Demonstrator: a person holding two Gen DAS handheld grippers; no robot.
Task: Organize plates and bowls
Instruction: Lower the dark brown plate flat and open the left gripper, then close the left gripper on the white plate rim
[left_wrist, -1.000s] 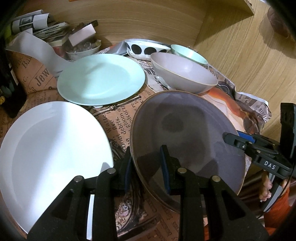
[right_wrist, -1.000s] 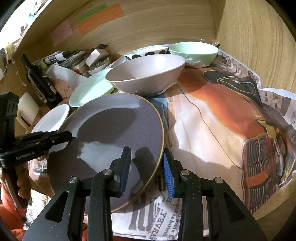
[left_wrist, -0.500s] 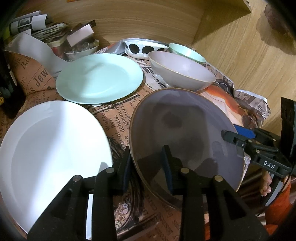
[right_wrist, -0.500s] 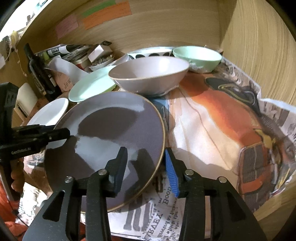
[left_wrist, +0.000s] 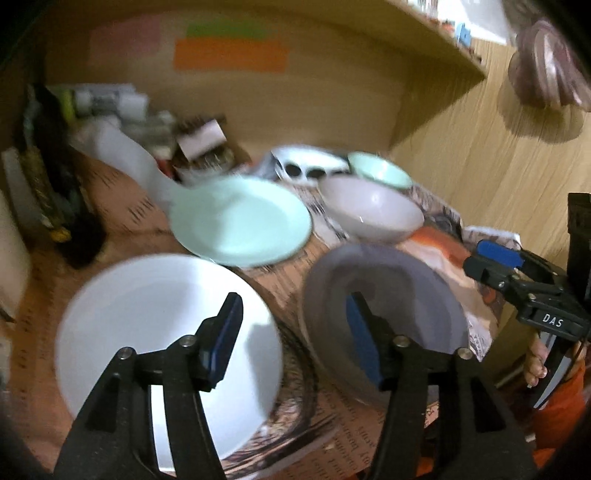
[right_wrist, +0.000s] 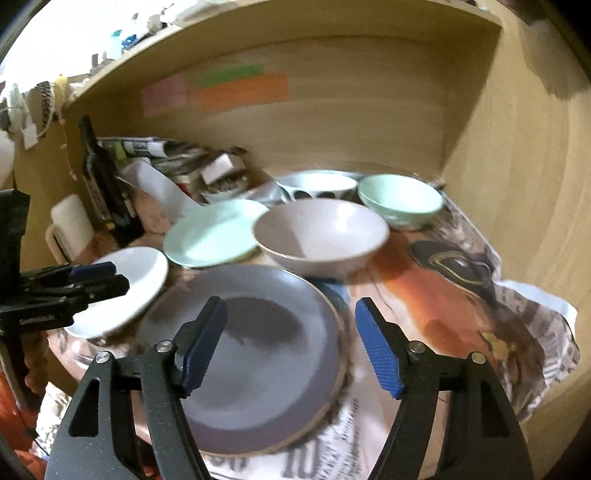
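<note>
Grey plate (right_wrist: 258, 354) lies flat at front edge of counter (right_wrist: 461, 306), on newspaper (right_wrist: 332, 454). White plate (left_wrist: 159, 332) at front left; mint plate (left_wrist: 240, 221) behind it. Grey bowl (right_wrist: 321, 240) just behind grey plate; mint bowl (right_wrist: 400, 201) toward back right corner. Left claw (left_wrist: 291, 336) fingers apart, empty, above gap between white and grey plates. Right claw (right_wrist: 291, 350) fingers apart, empty, over grey plate's right rim.

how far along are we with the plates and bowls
Early, it seems. Nothing looks stacked: the grey plate, white plate and mint plate lie apart, as do the grey bowl and mint bowl. Nothing is in hand; the left gripper and right gripper are open. All sorting remains.
</note>
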